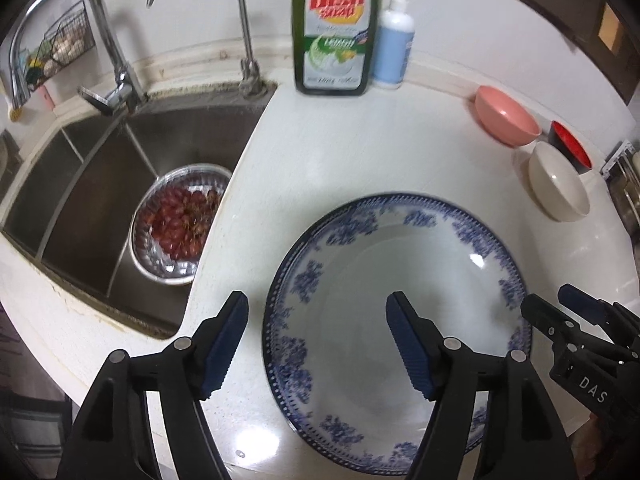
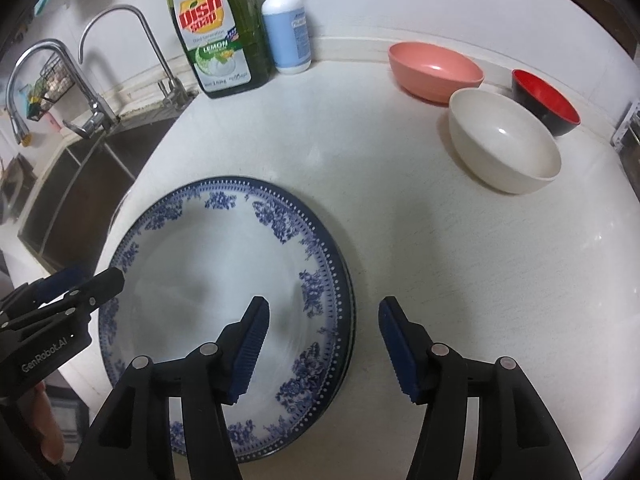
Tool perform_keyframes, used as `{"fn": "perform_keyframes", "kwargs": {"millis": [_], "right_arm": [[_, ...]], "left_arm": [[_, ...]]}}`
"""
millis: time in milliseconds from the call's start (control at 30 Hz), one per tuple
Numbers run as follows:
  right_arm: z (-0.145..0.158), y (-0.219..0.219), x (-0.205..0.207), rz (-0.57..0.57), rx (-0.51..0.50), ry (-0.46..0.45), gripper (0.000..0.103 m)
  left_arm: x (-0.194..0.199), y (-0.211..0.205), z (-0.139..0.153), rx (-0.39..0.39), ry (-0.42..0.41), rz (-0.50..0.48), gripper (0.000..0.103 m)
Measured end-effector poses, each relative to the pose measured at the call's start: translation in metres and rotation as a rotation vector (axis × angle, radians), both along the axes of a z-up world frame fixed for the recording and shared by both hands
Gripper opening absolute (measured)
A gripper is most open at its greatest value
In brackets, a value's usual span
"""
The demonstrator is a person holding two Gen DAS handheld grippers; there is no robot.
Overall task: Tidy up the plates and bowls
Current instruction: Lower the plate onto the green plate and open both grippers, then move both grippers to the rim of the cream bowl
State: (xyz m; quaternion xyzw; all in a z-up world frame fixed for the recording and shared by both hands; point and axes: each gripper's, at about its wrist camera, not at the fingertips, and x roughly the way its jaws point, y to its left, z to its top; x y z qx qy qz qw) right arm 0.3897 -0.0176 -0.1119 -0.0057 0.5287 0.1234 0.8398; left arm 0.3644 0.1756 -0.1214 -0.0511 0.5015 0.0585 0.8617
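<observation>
My left tool (image 1: 316, 336) and my right tool (image 2: 324, 344) both hang with fingers spread apart and nothing between them, one on each side of the plate (image 2: 216, 304). The plate lies flat on the tabletop (image 2: 460, 280), and a second dark rim showing beneath its 3 o'clock edge suggests a stack, though I cannot tell how many. In the left wrist view the plate sits from 12 to 3 o'clock of my left tool, with the inner finger (image 1: 408, 344) over the plate's well and the outer finger over bare tabletop, so the 9 o'clock rim runs between them. In the right wrist view the mirror case holds: the plate lies from 9 to 12 o'clock, and its 3 o'clock rim passes between my right fingers. The plate is round, so it has no long axis; only the rim matters. The three bowls, pink (image 2: 436, 70), white (image 2: 504, 140) and red (image 2: 546, 102), stand close together at 1 to 2 o'clock of the right tool, well apart from the plate. My judgement: the right tool is the nearer one for the bowls; either tool could close on the plate rim.
</observation>
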Motion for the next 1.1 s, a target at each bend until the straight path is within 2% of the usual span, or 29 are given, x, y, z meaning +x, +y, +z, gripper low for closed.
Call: {"fn": "perform_keyframes", "kwargs": {"millis": [67,300,367,500,733,1100], "right_arm": [[0.006,-0.005,-0.001,-0.006,0.003,-0.020,0.065],[0.026,-0.031,-0.004,-0.036,0.027,-0.065,0.066],[0.030,-0.041,-0.004,-0.051,0.030,-0.080,0.066],[0.042,-0.068,-0.001,-0.095,0.040,-0.107,0.071],[0.057,-0.105,0.006,-0.165,0.046,-0.156,0.072],[0.070,-0.153,0.027,-0.238,0.015,-0.211,0.072]], "left_arm": [[0.000,-0.006,0.007,0.010,-0.021,-0.012,0.078],[0.004,-0.037,0.034,0.020,-0.099,-0.094,0.086],[0.008,-0.052,0.043,0.045,-0.131,-0.129,0.090],[0.015,-0.076,0.056,0.055,-0.170,-0.186,0.092],[0.037,-0.111,0.069,0.015,-0.174,-0.279,0.092],[0.074,-0.157,0.078,0.013,-0.185,-0.346,0.092]]}}
